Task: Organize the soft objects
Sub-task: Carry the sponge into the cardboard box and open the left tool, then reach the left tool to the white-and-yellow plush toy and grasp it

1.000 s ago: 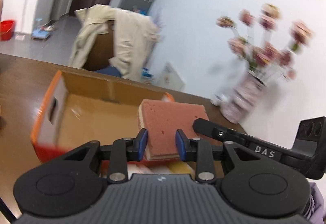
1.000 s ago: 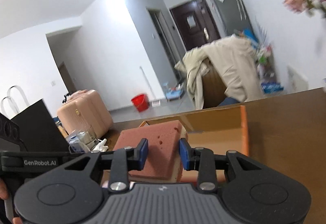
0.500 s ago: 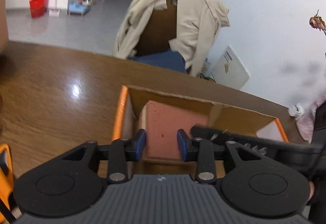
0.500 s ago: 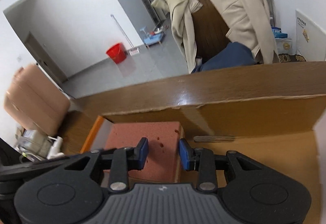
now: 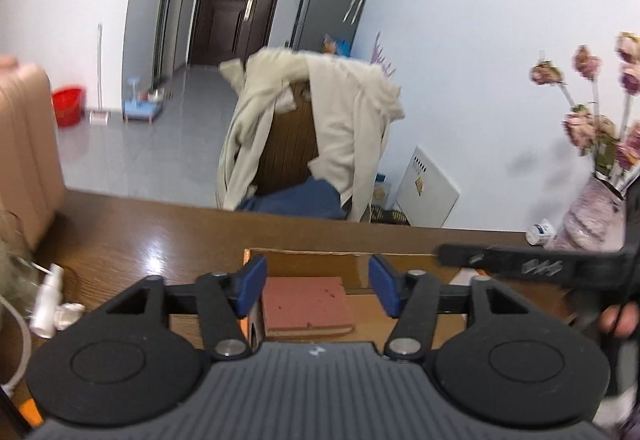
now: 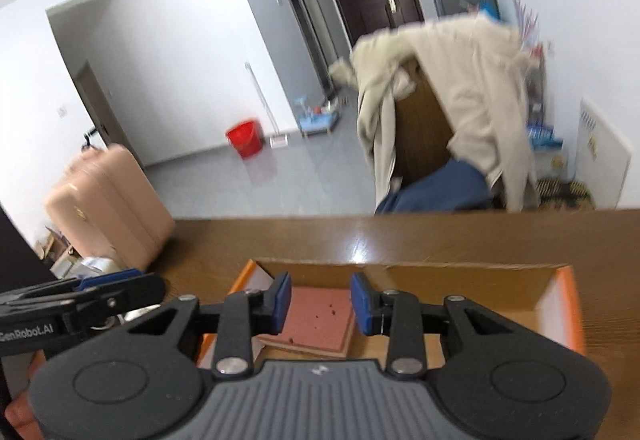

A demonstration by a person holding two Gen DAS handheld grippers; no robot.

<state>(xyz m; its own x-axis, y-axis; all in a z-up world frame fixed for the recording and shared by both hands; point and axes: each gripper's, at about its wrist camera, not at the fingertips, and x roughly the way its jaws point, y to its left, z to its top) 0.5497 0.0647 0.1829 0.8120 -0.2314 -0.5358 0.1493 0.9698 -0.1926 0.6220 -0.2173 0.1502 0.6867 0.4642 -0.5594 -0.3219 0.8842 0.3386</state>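
Table: big brown wooden table [image 5: 152, 240] under everything, glossy, with a light glare on it.
Chair: past the far edge there's a wooden chair [image 5: 288, 143] with a beige coat [image 5: 352, 127] draped over it and something blue on the seat.
Suitcase: pink suitcase [image 6: 108, 207] on the floor off to my left side, a bit blurred.
Box: cardboard box [image 6: 480, 276] with orange outer walls sits on the table right below me, open top, plain brown inside.
Vase: purple-ish vase with dried pink flowers [image 5: 592, 127] on the right end of the table, a small white bottle beside it.
Sponge: the red-brown sponge [image 5: 306, 304] lies flat on the box floor, in the left part, close to the left wall. Same sponge [image 6: 316, 320] seen from my other side.
Left gripper: my left gripper [image 5: 318, 290] hangs over the sponge, jaws spread wide, not touching it.
Right gripper: my right gripper [image 6: 319, 304] is also above the sponge, jaws apart, nothing between them.
Small stuff: white spray bottle [image 5: 46, 304] lying on the table at far left.
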